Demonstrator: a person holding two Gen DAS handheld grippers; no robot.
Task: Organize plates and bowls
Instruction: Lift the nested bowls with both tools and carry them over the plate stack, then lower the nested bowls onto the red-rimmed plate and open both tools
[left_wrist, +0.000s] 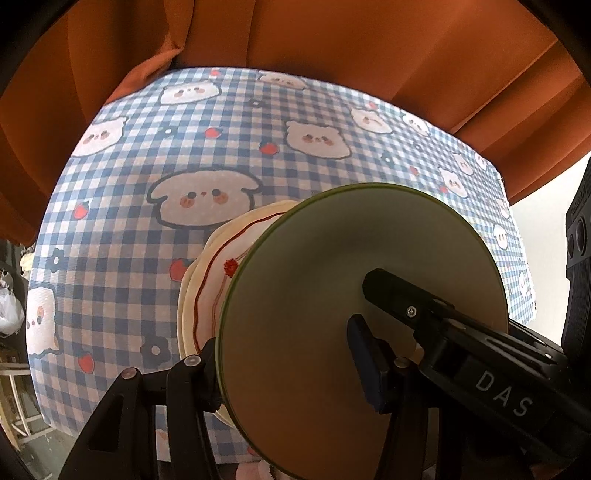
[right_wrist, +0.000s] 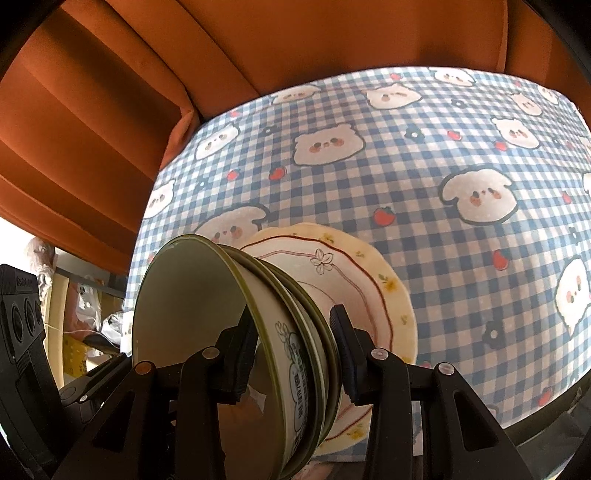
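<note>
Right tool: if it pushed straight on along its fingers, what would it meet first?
The right tool is already clamped on the stacked green-rimmed bowls and cream plate. Beyond them, likely the checked tablecloth; depth is unclear.

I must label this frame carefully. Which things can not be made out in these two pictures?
- Left wrist view: the green-rimmed bowl hides most of the cream plate.
- Right wrist view: nested bowl rims overlap; their count is unclear.
- Both views: the stack's bottom is cut off by gripper fingers and the frame edge.
</note>
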